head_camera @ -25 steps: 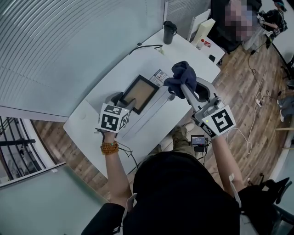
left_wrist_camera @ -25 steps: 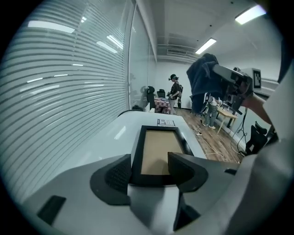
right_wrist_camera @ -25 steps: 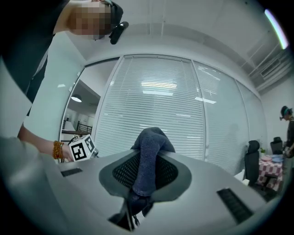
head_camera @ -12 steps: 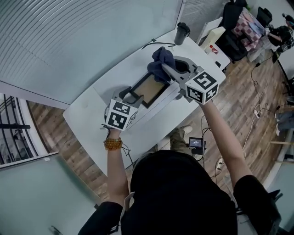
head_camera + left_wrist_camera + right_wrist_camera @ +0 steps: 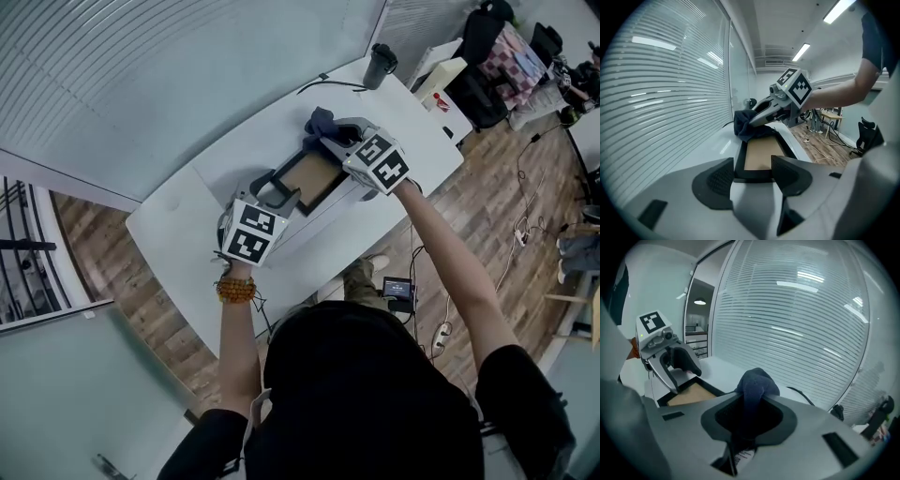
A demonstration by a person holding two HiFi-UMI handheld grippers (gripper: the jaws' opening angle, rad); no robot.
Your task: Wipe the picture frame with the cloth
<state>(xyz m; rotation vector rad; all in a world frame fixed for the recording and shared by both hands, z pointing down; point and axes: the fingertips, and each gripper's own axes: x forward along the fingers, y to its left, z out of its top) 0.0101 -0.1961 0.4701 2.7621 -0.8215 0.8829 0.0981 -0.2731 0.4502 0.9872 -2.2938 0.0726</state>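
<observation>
White desk (image 5: 178, 225) beside a wall of blinds fills the head view. The picture frame (image 5: 314, 178) lies flat on it, its near end caught by the left hand-held gripper (image 5: 275, 194), and the right hand-held gripper (image 5: 328, 141) holds a dark blue cloth (image 5: 317, 122) at the far end. I judge this to be the very start of wiping (cloth at the frame, no stroke visibly made). The next move calls for pressing the wad down and drawing it along the border and panel while the left one pins the frame against sliding. In the left gripper view the jaws stand about half apart, with the pads clamped on either side of the frame's near edge. The brown panel runs away toward the cloth, which appears to touch the far border. In the right gripper view the jaws are closed on the cloth, which bulges up out of them, and the frame lies just beyond, to the left.
</observation>
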